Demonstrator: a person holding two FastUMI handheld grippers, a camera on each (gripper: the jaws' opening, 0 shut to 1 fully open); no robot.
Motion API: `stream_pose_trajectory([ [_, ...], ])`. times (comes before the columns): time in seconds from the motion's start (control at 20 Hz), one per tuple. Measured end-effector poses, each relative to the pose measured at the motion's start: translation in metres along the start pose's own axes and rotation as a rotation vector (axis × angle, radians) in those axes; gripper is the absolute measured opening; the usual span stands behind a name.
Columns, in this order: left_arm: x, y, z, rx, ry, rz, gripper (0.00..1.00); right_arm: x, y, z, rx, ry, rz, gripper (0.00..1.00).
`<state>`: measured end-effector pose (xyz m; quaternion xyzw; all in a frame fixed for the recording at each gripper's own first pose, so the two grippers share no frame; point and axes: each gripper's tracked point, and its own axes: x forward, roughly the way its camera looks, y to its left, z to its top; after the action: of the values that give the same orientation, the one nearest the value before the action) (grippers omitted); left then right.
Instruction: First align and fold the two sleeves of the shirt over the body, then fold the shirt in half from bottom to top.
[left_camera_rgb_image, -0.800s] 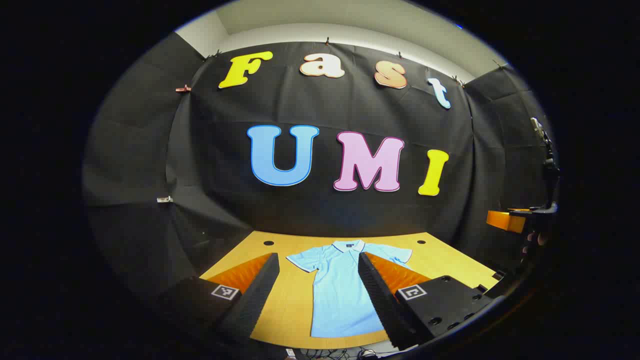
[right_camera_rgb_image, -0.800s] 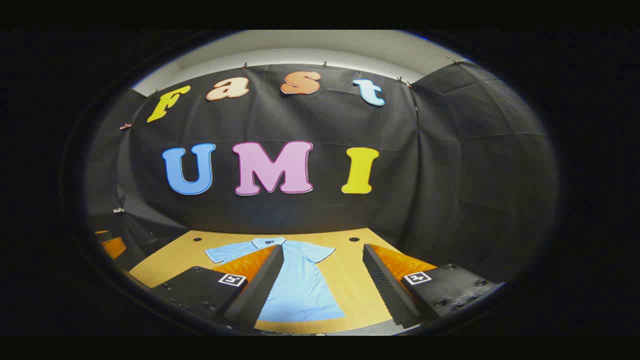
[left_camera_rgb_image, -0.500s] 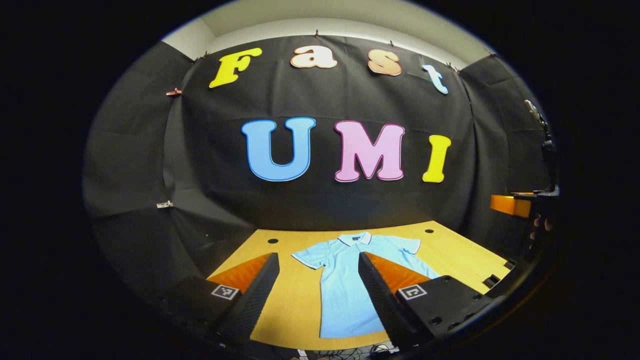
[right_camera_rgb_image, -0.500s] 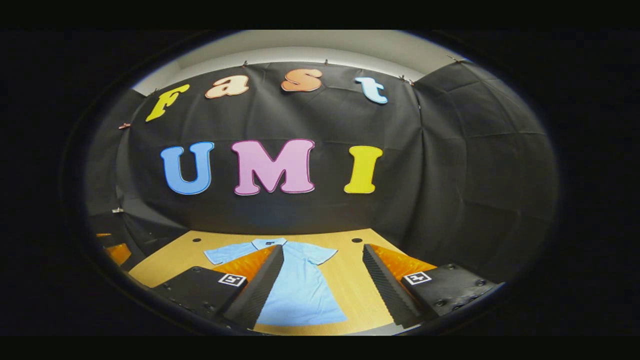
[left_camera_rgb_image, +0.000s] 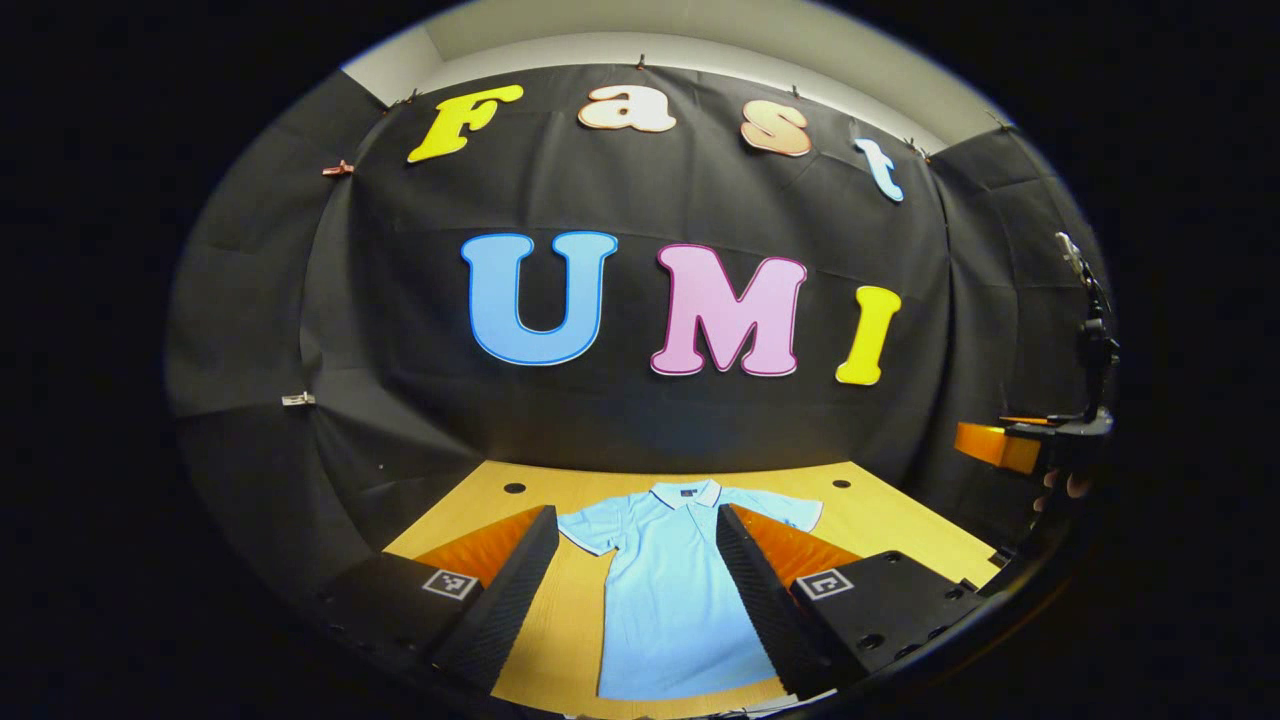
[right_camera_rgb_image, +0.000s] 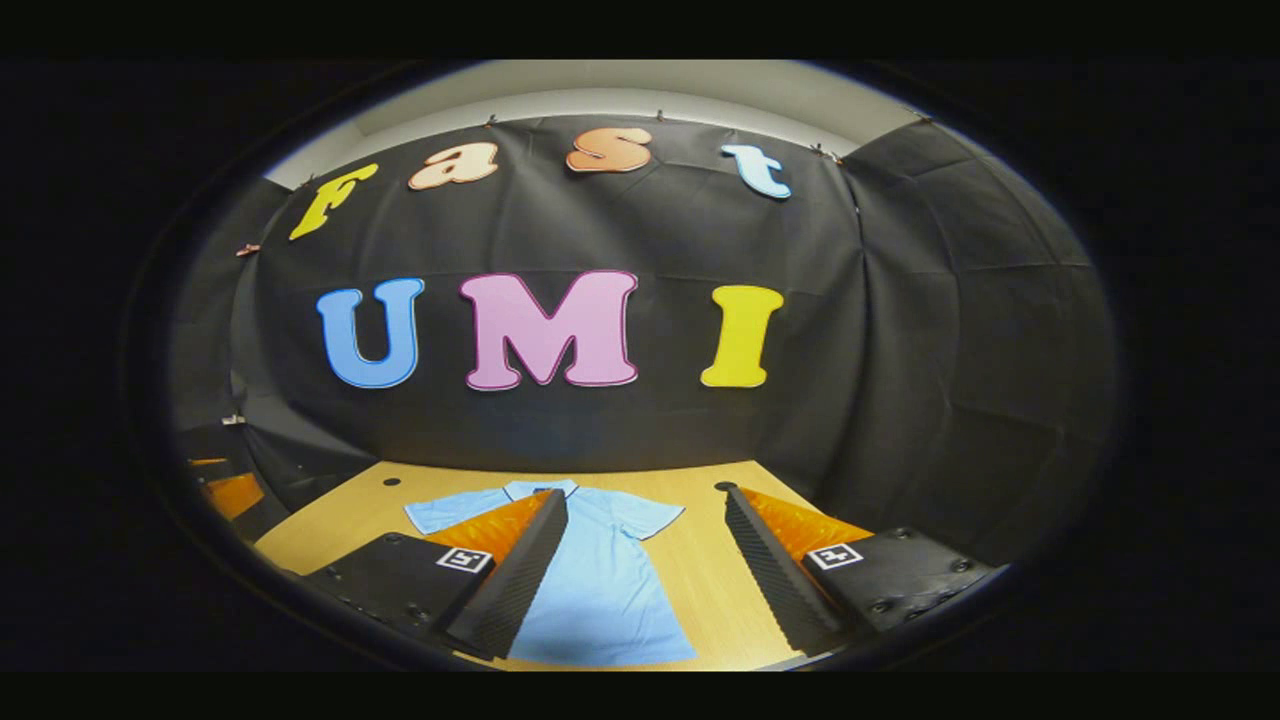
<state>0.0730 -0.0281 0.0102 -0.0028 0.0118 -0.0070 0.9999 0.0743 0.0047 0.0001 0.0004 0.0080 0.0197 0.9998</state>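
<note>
I see the light blue shirt lying flat on the wooden worktop, spread out with its collar toward the far edge and its hem toward the near edge. Both short sleeves are out to the sides — neither one is folded over the body.

My left hand-held gripper hangs above the near edge of the worktop with its fingers spread wide apart, holding nothing. In the left gripper view the body of the shirt appears between the two fingers, and the finger on the right of that view covers part of one sleeve.

My right hand-held gripper is also spread open and empty, well above the cloth. In the right gripper view the shirt lies more to the left, partly behind the left finger, and bare wood of the worktop shows between the fingers.

At the right border of the left gripper view I see the other hand-held gripper with some fingertips of the person's hand on it — apart from the shirt.
</note>
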Motion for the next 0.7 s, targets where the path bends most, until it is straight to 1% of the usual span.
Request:
stream_pose_trajectory([
  [0.15, 0.012, -0.002, 0.003, 0.012, -0.005, 0.0, 1.0, 0.019, 0.0, -0.006, -0.005, 0.019, 0.016, 0.98],
  [0.25, 0.019, -0.004, 0.002, 0.026, 0.0, -0.002, 1.0, 0.044, 0.003, -0.014, -0.005, 0.063, 0.056, 0.98],
  [0.3, 0.024, -0.006, 0.001, 0.031, 0.002, -0.004, 1.0, 0.062, -0.001, -0.017, -0.008, 0.088, 0.067, 0.98],
  [0.45, 0.038, -0.007, -0.003, 0.038, 0.019, 0.018, 0.99, 0.113, -0.012, -0.011, -0.057, 0.087, 0.065, 0.98],
  [0.6, 0.052, -0.009, -0.009, 0.029, 0.043, 0.051, 1.0, 0.164, -0.016, -0.022, -0.071, 0.117, 0.065, 0.98],
  [0.7, 0.064, -0.01, -0.01, 0.025, 0.055, 0.074, 1.0, 0.196, -0.018, -0.036, -0.072, 0.15, 0.06, 0.98],
])
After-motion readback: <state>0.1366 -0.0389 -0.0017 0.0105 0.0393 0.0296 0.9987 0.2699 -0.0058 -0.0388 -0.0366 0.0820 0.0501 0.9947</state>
